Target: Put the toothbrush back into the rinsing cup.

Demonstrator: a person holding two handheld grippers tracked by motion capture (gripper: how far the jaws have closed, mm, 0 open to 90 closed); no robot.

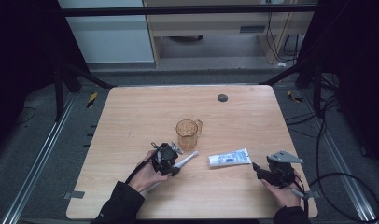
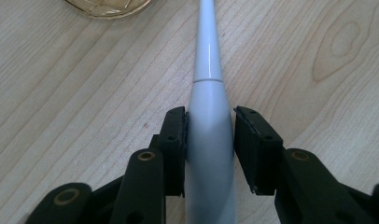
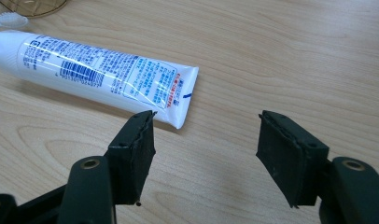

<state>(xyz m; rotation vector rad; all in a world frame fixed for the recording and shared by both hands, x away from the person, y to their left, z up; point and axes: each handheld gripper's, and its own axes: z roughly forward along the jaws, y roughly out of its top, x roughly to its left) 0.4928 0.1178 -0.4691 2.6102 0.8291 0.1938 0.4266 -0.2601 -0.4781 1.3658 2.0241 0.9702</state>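
Note:
A white electric toothbrush [image 1: 186,158] lies on the table, its head pointing toward the toothpaste. My left gripper [image 1: 174,162] is down over its handle. In the left gripper view the toothbrush [image 2: 208,88] runs straight up between the jaws of the left gripper [image 2: 209,112]. The left pad touches it and the right pad stands a sliver off. A white and blue toothpaste tube [image 1: 229,157] lies to the right. My right gripper [image 1: 256,167] rests open just behind the flat end of the tube [image 3: 99,72], with nothing between the jaws of the right gripper [image 3: 206,123].
An amber glass mug [image 1: 188,131] stands upright just beyond the toothbrush, its rim [image 2: 108,7] close ahead of the left jaws. A small black disc [image 1: 222,97] sits near the table's far edge. Bare wood table [image 1: 131,116] surrounds these things.

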